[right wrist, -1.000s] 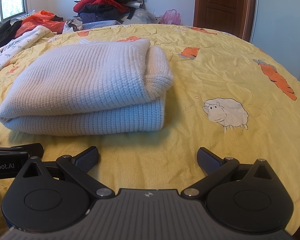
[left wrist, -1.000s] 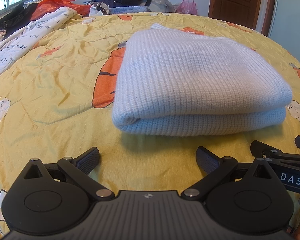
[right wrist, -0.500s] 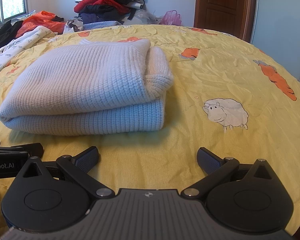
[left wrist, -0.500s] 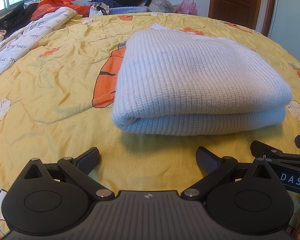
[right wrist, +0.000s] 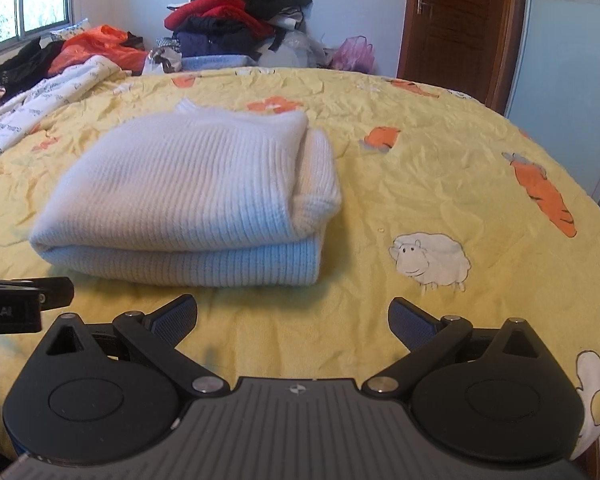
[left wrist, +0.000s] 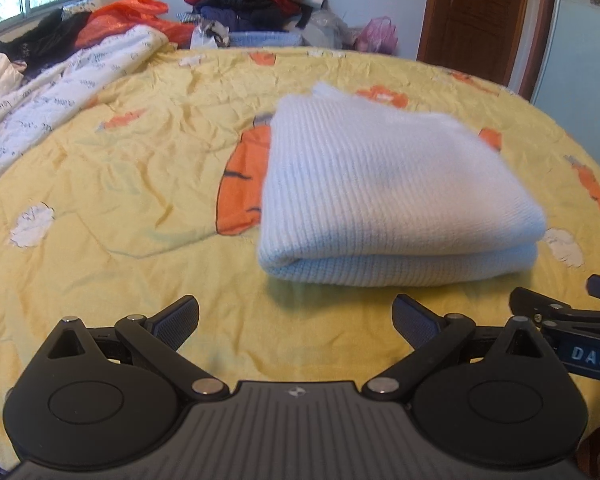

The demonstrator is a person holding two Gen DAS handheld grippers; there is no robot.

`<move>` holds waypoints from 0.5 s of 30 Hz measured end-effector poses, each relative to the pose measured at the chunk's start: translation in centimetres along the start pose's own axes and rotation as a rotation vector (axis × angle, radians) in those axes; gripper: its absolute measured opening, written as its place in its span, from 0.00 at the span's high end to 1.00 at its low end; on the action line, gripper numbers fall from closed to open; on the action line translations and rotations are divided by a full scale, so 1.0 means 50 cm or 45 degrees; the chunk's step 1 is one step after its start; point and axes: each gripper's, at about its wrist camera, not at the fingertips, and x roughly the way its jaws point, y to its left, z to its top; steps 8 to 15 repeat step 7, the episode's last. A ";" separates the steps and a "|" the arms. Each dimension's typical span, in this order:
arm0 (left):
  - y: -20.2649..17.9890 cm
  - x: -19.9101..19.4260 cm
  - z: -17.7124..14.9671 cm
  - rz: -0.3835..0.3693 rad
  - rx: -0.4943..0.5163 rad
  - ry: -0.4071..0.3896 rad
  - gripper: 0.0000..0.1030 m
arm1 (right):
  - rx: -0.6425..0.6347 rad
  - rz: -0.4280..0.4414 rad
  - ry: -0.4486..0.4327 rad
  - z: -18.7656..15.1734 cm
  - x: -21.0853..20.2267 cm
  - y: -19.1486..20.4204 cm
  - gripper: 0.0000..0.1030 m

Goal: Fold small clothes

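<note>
A pale blue-white knit sweater (left wrist: 388, 196) lies folded into a thick rectangle on the yellow bedspread (left wrist: 120, 208). It also shows in the right wrist view (right wrist: 196, 196), left of centre. My left gripper (left wrist: 296, 320) is open and empty, a short way in front of the sweater's near edge. My right gripper (right wrist: 292, 318) is open and empty, in front of the sweater's right corner. Each gripper's tip shows at the edge of the other's view.
A white printed quilt (left wrist: 40, 108) lies at the bed's left side. A heap of red, black and blue clothes (right wrist: 236, 20) is piled beyond the far edge. A brown door (right wrist: 456, 24) stands at the back right. The bed's near right edge (right wrist: 596, 412) drops off.
Both grippers have pulled back and risen a little from the sweater, so it looks smaller and farther. Both stay open. The sweater has not moved.
</note>
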 end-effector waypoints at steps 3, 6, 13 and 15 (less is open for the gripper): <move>-0.003 -0.043 0.001 -0.039 0.011 -0.046 0.00 | 0.011 0.033 -0.012 0.008 -0.019 -0.003 0.00; -0.006 -0.076 0.004 -0.010 0.025 -0.097 0.00 | -0.006 0.062 -0.022 0.011 -0.033 0.005 0.00; -0.002 -0.084 0.006 -0.045 0.024 -0.098 0.00 | -0.017 0.068 -0.023 0.011 -0.037 0.010 0.00; -0.002 -0.084 0.006 -0.045 0.024 -0.098 0.00 | -0.017 0.068 -0.023 0.011 -0.037 0.010 0.00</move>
